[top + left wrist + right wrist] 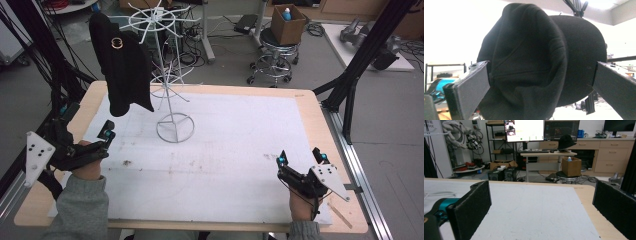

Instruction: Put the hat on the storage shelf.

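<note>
Hanging on rack [162,65]: black hat [122,67]; both tongs gaping, empty.

Wooden table [310,107], white mat [235,145], wire rack [174,127]

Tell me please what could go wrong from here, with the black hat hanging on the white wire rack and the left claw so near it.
1. The black hat hangs from one side of the thin white wire rack, so a pull by the open left claw might tip the rack.
2. Its small round base is not held; the right claw rests far away.
3. The soft fabric may snag on a wire arm.
</note>
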`<state>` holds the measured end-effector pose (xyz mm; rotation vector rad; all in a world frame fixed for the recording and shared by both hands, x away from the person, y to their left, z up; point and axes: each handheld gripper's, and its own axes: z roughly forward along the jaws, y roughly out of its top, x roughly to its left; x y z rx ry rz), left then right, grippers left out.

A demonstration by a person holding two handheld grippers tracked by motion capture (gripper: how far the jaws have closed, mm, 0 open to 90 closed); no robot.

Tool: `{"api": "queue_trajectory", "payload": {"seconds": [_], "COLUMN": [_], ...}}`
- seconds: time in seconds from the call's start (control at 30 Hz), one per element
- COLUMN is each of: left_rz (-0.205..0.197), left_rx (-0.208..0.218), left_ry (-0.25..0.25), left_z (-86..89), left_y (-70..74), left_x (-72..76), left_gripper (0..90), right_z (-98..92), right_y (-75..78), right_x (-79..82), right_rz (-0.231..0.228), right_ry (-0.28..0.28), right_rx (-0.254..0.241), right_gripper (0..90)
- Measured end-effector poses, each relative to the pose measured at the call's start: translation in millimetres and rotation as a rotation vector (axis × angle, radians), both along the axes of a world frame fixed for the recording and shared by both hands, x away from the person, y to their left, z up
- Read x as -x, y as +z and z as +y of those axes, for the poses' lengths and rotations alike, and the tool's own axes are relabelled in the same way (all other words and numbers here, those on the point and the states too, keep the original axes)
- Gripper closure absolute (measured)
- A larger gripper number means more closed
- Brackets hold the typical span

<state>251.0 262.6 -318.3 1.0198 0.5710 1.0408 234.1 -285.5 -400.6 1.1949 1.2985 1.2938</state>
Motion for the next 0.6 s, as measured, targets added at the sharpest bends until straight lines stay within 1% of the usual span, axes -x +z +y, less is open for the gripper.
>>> {"api": "queue_trajectory", "payload": {"seconds": [0.17, 0.27, 0.43, 0.6], "left_rz": [0.032, 0.050, 0.073, 0.099], "left_rx": [-0.011, -0.029, -0.022, -0.030], "left_ry": [0.013, 0.029, 0.051, 0.071], "left_z": [4.7, 9.9, 21.6, 29.1], "left_y": [-6.9, -12.4, -20.4, -26.1], "left_x": [1.4, 2.5, 5.6, 8.4], "left_gripper": [1.7, 1.7, 1.7, 1.7], "right_z": [-0.1, -0.5, -0.4, -0.3], "right_y": [0.1, 0.3, 0.2, 0.3], "right_x": [0.5, 0.7, 0.6, 0.9], "right_rz": [-0.001, -0.003, -0.002, -0.002], "right_ry": [-0.002, -0.001, -0.001, -0.001], "right_rx": [-0.001, -0.004, -0.003, -0.003], "right_gripper": [0.9, 0.9, 0.9, 1.0]}}
